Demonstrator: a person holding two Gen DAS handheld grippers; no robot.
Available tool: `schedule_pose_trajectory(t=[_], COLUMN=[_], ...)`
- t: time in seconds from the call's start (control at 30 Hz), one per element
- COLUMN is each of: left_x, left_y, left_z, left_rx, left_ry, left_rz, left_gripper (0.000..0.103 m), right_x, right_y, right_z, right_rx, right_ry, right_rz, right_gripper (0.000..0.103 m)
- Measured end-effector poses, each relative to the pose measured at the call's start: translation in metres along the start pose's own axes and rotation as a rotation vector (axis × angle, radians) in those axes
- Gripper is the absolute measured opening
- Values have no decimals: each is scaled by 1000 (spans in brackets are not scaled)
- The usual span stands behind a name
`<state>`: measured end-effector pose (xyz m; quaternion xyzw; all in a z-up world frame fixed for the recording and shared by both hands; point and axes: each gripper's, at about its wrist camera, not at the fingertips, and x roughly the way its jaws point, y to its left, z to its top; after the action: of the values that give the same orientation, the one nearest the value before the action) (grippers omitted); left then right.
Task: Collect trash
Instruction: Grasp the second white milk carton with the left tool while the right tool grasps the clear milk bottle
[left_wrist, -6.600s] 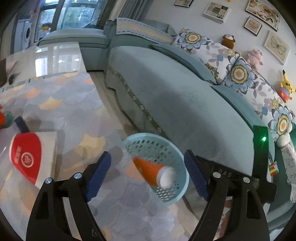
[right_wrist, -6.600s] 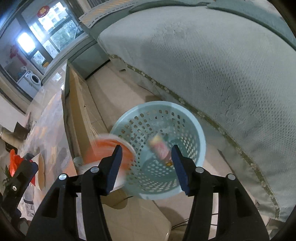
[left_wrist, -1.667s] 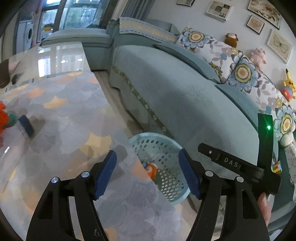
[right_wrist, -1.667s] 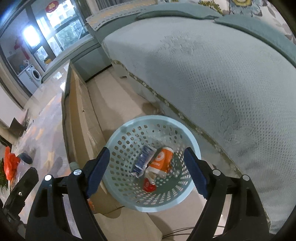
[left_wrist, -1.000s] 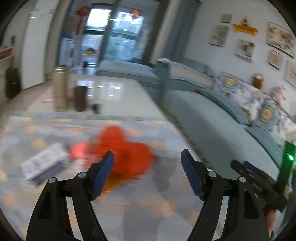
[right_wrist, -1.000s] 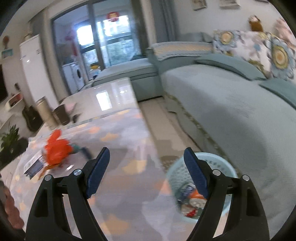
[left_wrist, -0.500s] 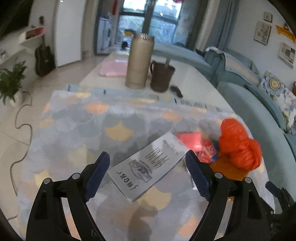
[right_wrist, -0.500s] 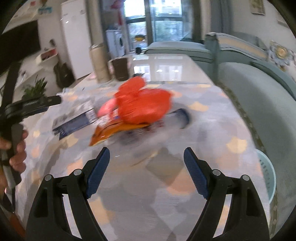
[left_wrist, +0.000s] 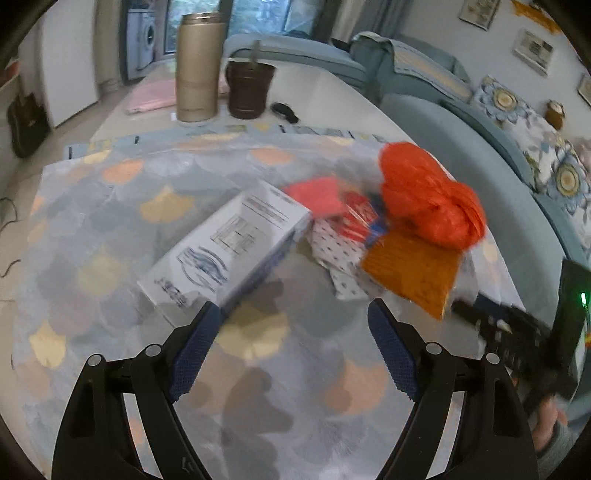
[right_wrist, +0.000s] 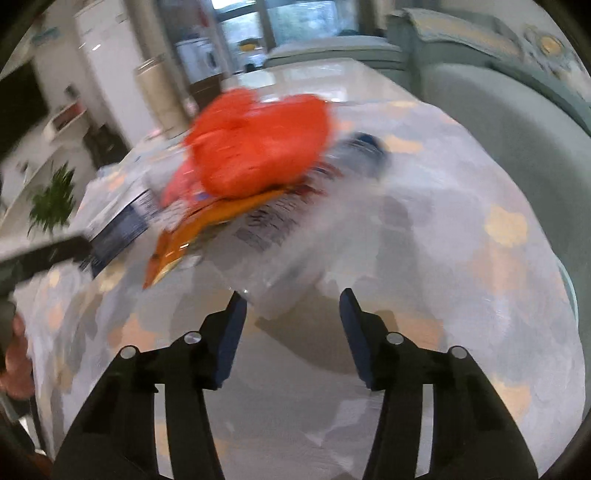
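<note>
Trash lies heaped mid-counter: a white box (left_wrist: 225, 251), an orange packet (left_wrist: 410, 273) and a crumpled orange bag (left_wrist: 428, 195) touching one another. Both the left tool (left_wrist: 293, 350) and right tool (right_wrist: 290, 328) hover spread and empty near the pile, so picking the next piece looks in hand; bare cloth (left_wrist: 277, 387) in front leaves room to approach

On my worktop lies a heap of trash: a white printed carton (left_wrist: 225, 247) flat and askew; beside it a crumpled orange plastic bag (left_wrist: 428, 195) atop a flat orange packet (left_wrist: 413, 273), a dotted white wrapper (left_wrist: 340, 254) and red wrappers (left_wrist: 325, 194).
</note>
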<state>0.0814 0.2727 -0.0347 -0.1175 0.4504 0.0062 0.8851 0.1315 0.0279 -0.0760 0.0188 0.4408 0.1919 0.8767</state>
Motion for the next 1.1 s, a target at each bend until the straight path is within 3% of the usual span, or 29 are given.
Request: schedule_pose_trajectory(t=[0.1,0.17,0.3,0.5,0.63,0.7,0.9,1.0,1.1], left_x=[-8,-9,10,22,20,20,26,28,35], left_y=[-2,5,34,51,34,22,-7,-14,-14], left_z=[5,13,26,27,22,19,24,23,25], left_rx=[29,40,11,-70,-56,-23,1,-1,-20], left_ry=[-60,-106,-98,-12,65,89,29,-7,-8], left_rz=[90,179,226,-5,-132,-155,3,67,116], left_gripper=[81,87,90,88,86,86,86,86,81], right_x=[-9,-16,-26,-10,0,-1,-22,-9,7], right_y=[-28,-39,-37,-12,-9,-8,-17,-8,-3], right_z=[2,5,16,38,42,44,50,65,77], right_rx=[50,69,52,-39,-72,-91,-20,-3,11], right_ry=[-4,-17,-47,-51,-5,21,-33,-20,-13], right_rz=[-58,-65,-14,19,31,73,109,25,-1], right_gripper=[48,48,49,70,70,70,77,76,76])
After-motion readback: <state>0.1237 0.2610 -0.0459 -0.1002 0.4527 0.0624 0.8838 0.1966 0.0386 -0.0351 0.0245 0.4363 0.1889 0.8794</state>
